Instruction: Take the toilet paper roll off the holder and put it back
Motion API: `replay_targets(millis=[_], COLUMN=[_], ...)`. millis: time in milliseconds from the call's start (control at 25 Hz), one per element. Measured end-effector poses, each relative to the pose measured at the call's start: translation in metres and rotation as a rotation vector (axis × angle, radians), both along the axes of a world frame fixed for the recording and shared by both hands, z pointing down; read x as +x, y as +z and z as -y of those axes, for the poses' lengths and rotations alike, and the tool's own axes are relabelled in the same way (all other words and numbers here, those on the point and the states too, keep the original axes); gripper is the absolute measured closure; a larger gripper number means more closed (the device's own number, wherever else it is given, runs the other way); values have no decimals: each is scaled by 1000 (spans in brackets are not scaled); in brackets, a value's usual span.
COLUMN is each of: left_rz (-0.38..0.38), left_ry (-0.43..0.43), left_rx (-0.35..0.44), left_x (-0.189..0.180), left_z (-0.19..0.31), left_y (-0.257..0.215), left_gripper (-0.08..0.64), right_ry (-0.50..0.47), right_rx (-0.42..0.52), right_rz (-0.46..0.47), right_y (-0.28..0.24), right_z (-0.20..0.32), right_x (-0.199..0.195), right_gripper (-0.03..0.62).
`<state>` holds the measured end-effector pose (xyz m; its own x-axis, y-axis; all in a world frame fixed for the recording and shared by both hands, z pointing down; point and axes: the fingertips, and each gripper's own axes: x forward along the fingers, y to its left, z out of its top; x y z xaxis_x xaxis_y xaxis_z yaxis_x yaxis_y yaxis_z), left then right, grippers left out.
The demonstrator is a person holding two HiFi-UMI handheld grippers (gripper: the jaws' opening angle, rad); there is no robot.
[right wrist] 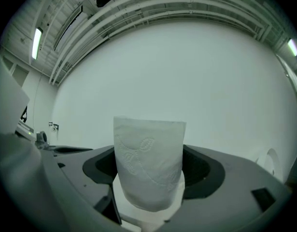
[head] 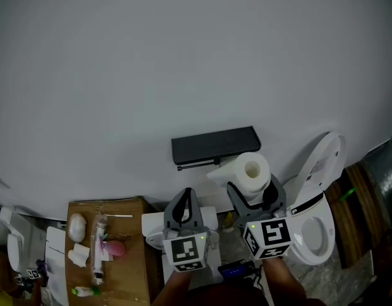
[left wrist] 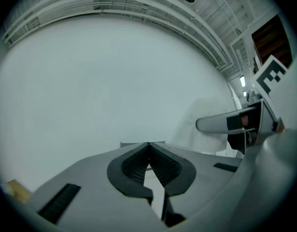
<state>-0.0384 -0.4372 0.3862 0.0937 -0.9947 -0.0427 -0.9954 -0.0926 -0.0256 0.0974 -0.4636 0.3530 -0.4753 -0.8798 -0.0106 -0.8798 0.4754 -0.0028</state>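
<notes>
A white toilet paper roll (head: 252, 174) is held by my right gripper (head: 255, 195), just below and right of the black wall holder (head: 214, 145) with its thin bar. In the right gripper view the roll (right wrist: 149, 166) fills the space between the dark pads, which press on both its sides, and a loose sheet hangs off it to the left in the head view. My left gripper (head: 185, 204) stays lower, left of the roll, its tips (left wrist: 148, 145) meeting with nothing between them.
A white toilet (head: 317, 209) with its lid raised stands at the right. A wooden board (head: 127, 247) at the lower left carries small items, among them a pink object (head: 114, 248). The plain white wall (head: 183, 62) takes up the upper part of the head view.
</notes>
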Motion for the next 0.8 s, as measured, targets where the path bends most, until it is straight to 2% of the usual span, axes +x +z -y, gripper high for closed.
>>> replay_targets(millis=[320,560,720,800], left_rz=[-8,-58,-11,-34], left_ry=[-4,8,3,17], left_rx=[1,20,18,20], left_x=[-4,-3,-2,0], left_z=[-1,0,-1,-1], left_y=[7,2,3,2], left_gripper=[549,549,551,551], right_ry=[-10,-6,-3,1], right_rx=[-127,-119,-112,-110], right_rz=[4,-21,-30,-30], right_y=[53,61,59,59], right_z=[-9,-11,-11,-10], right_x=[2,-1,-3,-2], right_gripper=[221,221,221,221])
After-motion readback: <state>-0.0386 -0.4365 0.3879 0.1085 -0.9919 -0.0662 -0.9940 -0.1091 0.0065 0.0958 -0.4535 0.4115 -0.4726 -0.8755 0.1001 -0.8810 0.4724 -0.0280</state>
